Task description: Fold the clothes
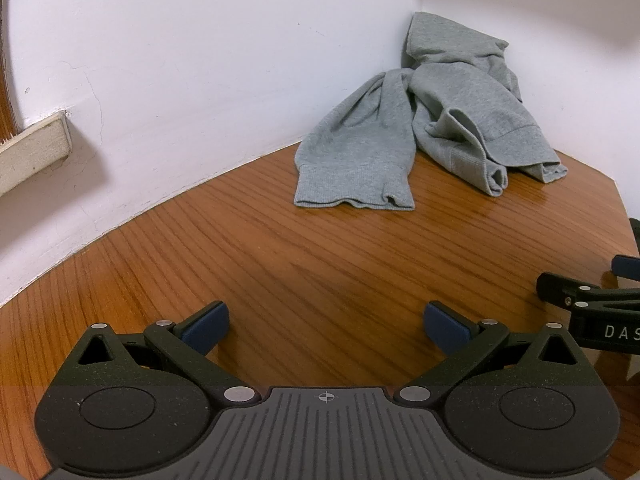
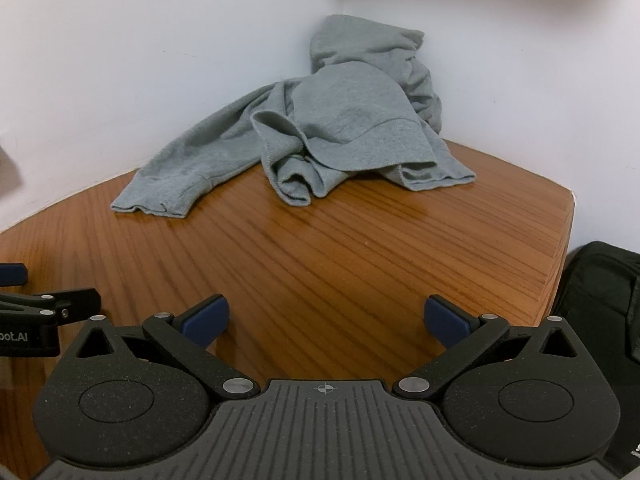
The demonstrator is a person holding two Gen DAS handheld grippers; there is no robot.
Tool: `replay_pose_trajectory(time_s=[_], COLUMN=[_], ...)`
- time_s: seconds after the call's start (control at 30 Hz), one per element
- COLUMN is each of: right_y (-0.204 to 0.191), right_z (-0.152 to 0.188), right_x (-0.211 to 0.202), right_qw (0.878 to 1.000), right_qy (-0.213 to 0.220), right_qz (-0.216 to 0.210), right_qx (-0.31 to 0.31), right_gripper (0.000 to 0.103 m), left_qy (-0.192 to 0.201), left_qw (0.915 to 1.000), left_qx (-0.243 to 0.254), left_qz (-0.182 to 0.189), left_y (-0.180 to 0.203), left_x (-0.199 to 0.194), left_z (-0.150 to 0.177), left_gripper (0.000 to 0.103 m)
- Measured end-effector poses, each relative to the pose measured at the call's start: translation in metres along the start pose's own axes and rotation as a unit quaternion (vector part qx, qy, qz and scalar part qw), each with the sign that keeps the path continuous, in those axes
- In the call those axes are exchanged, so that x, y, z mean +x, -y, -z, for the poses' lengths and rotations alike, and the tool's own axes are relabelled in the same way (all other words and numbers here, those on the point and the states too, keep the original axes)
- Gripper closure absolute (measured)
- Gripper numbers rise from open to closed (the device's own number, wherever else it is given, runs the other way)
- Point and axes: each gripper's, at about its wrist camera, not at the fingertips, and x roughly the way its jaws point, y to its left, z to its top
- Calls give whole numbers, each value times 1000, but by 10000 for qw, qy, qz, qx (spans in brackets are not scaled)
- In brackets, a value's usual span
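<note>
- Left wrist view: the left gripper [image 1: 326,326] hovers over the bare wooden table [image 1: 280,264], its jaws wide apart with nothing between them.
- A grey hoodie [image 1: 432,128] lies crumpled at the far corner of the table, bunched against the white wall [image 1: 180,60]; one sleeve trails toward the near side, its cuff flat on the wood.
- The right gripper [image 1: 592,304] shows at the right edge of this view, just beside the left one.
- Right wrist view: the right gripper [image 2: 326,322] also hangs over the table [image 2: 360,260], jaws spread and empty, well apart from the hoodie [image 2: 340,120].
- A black bag [image 2: 600,320] sits off the table's right edge.
</note>
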Motion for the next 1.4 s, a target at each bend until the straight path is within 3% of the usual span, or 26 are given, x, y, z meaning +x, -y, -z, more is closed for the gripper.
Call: replay_pose_trajectory(time_s=[1.4], right_y=[-1], right_z=[0], right_x=[-1], right_qw=[9999], right_qy=[13], right_qz=[-89], right_qx=[-45], right_gripper=[0], left_qy=[1], left_qw=[10000], left_qx=[18], left_qz=[-8], left_y=[-1], left_x=[0], left_z=[1], left_gripper=[0])
